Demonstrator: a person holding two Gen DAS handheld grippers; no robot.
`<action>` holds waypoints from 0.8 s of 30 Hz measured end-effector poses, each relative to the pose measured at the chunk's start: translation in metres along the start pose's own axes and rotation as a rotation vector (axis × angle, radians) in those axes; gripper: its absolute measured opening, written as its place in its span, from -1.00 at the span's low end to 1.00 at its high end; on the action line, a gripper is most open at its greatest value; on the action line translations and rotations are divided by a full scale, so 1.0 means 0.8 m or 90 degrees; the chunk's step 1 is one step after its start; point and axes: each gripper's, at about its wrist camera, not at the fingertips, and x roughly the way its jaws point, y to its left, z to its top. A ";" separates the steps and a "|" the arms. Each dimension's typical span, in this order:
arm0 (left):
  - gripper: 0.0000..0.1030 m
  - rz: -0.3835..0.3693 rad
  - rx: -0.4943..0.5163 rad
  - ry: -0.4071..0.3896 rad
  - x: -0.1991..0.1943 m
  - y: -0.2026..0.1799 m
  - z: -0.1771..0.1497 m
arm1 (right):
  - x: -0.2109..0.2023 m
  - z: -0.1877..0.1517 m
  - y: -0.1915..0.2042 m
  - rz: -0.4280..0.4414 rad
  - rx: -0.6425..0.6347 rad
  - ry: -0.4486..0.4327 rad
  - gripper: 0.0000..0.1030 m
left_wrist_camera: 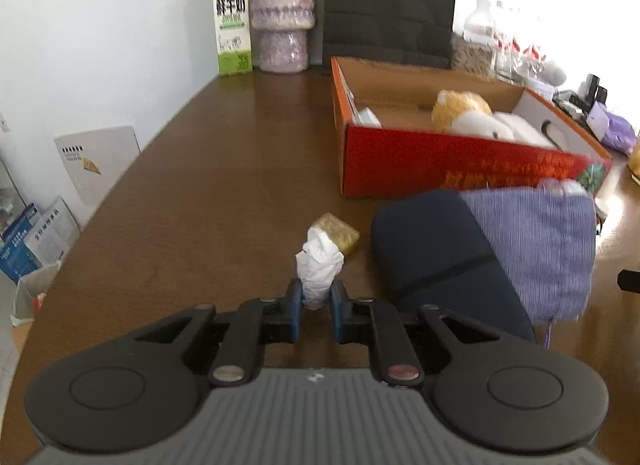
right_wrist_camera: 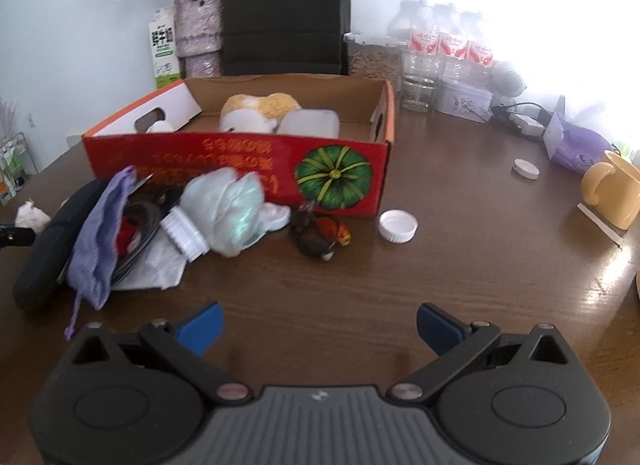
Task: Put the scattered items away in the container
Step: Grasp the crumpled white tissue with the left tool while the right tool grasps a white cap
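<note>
On the brown table (left_wrist_camera: 208, 185), our left gripper (left_wrist_camera: 316, 301) tilts downward, clamping a white paper wad (left_wrist_camera: 319, 265); our right gripper (right_wrist_camera: 320, 325) hovers, jaws spread wide.

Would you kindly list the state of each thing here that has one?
left gripper: shut on the crumpled tissue
right gripper: open, nothing between its fingers
cardboard box: open-topped, plush toy inside
white cap: off, lying open side up on the table
yellow mug: upright
</note>
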 end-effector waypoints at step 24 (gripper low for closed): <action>-0.71 0.013 0.009 -0.043 0.015 -0.025 0.055 | 0.089 0.060 -0.070 -0.028 0.027 0.008 0.17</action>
